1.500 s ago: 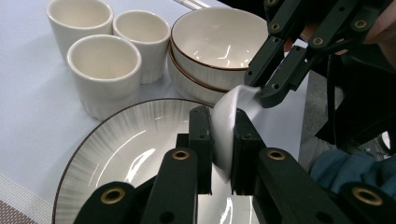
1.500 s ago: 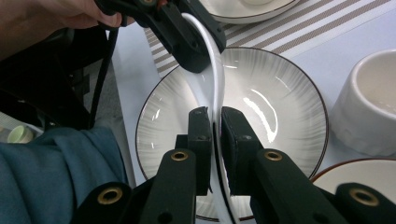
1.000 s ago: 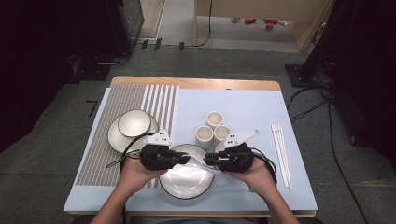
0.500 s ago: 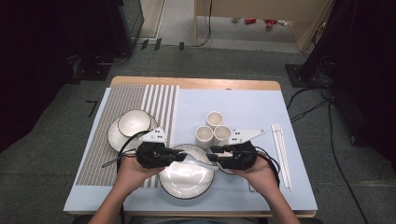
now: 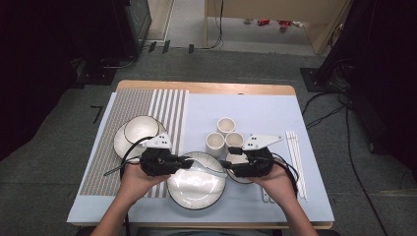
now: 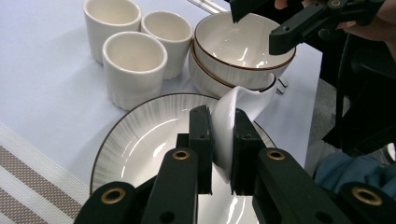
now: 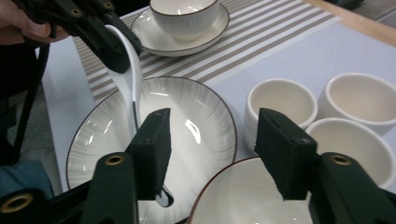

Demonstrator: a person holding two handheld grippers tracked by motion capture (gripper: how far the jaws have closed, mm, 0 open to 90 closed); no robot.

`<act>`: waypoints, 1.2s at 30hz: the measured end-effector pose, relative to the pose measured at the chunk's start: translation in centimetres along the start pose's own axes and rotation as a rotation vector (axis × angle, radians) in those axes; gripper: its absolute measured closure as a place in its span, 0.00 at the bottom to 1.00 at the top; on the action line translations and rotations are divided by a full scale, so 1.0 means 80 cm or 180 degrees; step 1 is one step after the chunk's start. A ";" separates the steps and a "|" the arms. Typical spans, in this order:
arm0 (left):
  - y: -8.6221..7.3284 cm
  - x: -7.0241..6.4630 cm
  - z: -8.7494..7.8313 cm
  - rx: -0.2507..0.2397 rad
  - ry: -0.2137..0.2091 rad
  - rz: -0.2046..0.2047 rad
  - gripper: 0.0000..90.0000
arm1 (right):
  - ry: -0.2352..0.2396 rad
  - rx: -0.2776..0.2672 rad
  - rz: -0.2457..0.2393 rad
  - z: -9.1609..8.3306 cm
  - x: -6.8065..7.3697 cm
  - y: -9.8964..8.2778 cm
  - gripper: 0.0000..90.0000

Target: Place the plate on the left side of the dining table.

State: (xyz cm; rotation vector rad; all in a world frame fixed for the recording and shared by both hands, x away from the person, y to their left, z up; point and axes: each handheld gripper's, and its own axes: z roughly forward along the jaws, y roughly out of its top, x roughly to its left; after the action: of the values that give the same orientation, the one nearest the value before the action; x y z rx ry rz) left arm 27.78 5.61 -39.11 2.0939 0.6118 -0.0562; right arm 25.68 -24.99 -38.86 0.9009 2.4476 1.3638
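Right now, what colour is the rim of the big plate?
Dark brown, on the white ribbed plate; clearest in the right gripper view.

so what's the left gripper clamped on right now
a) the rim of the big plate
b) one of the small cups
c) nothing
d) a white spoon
d: in the left gripper view the left gripper is shut on the white spoon, held above the big plate; the cups stand untouched behind.

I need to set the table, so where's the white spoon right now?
The white spoon is clamped in the left claw, held above the ribbed plate at the table's near edge, in front of the three cups.
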 end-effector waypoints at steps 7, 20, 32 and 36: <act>-0.001 0.002 -0.002 0.0009 0.0027 -0.0026 0.93 | -0.0191 0.0058 -0.0025 0.002 -0.002 -0.003 0.30; -0.003 0.007 -0.009 -0.0022 0.0072 -0.0063 0.93 | -0.0337 -0.0011 0.0104 -0.003 -0.014 -0.007 0.18; -0.004 0.011 -0.015 -0.0032 0.0144 -0.0074 0.93 | -0.0433 -0.0050 0.0160 -0.009 -0.023 -0.012 0.19; -0.005 0.015 -0.017 -0.0028 0.0172 -0.0092 0.93 | -0.0454 -0.0059 0.0181 -0.012 -0.026 -0.014 0.19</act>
State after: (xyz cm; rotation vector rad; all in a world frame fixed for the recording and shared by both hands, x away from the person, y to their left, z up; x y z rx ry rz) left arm 28.41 7.37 -38.97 2.0839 0.6739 -0.0134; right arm 26.49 -27.34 -39.48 1.0333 2.3165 1.2903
